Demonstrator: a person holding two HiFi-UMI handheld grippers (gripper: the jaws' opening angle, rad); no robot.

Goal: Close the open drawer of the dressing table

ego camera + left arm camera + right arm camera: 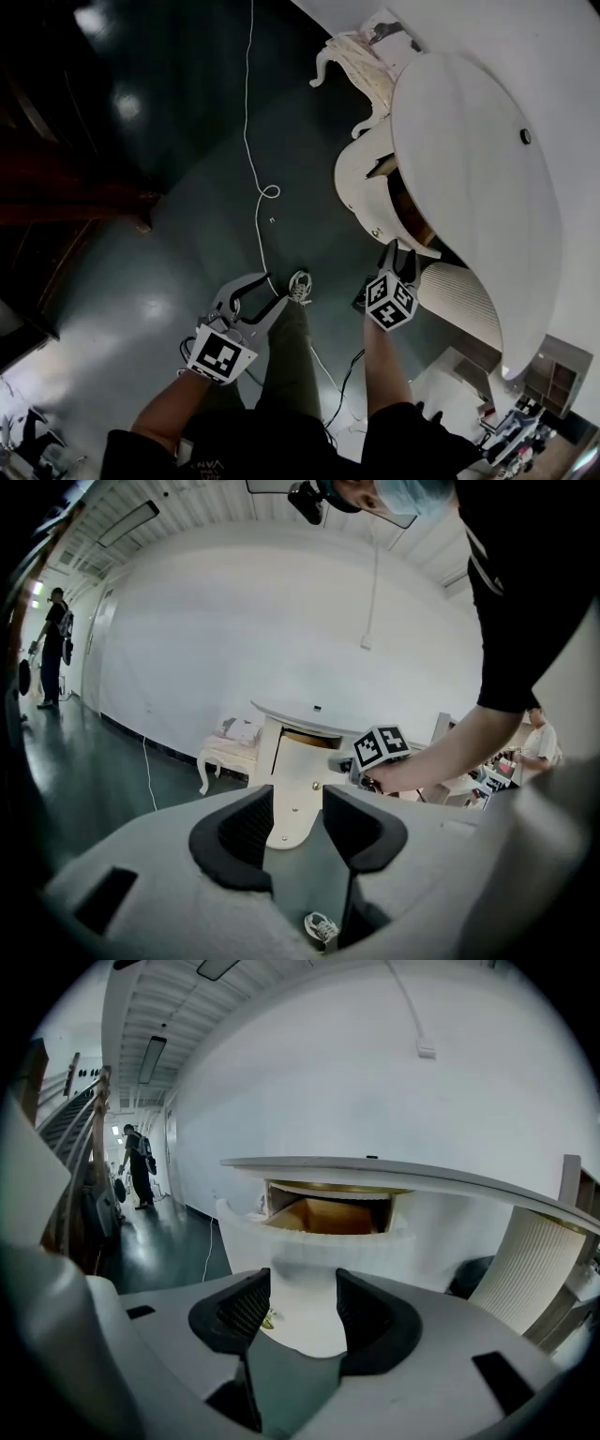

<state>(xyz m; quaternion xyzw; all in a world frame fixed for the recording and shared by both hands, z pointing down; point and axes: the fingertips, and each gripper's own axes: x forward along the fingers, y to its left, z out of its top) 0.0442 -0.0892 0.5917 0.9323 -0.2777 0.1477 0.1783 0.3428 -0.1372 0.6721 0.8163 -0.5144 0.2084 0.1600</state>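
The white dressing table [487, 141] fills the right of the head view, with its oval top over an open drawer. The drawer's curved white front [361, 183] stands out from the table, and its wooden inside [328, 1215] shows in the right gripper view. My right gripper [397, 253] is close to the drawer front [309, 1241], jaws open with nothing between them [303, 1309]. My left gripper [246, 298] hangs open over the dark floor, left of the drawer. In the left gripper view its empty jaws [298, 825] point at the drawer front [295, 780].
A white cable [251, 141] snakes across the dark floor. A white bench with curved legs [361, 56] stands beyond the table, and a ribbed white stool [459, 291] sits under its near side. A person [141, 1166] stands far off down the hall.
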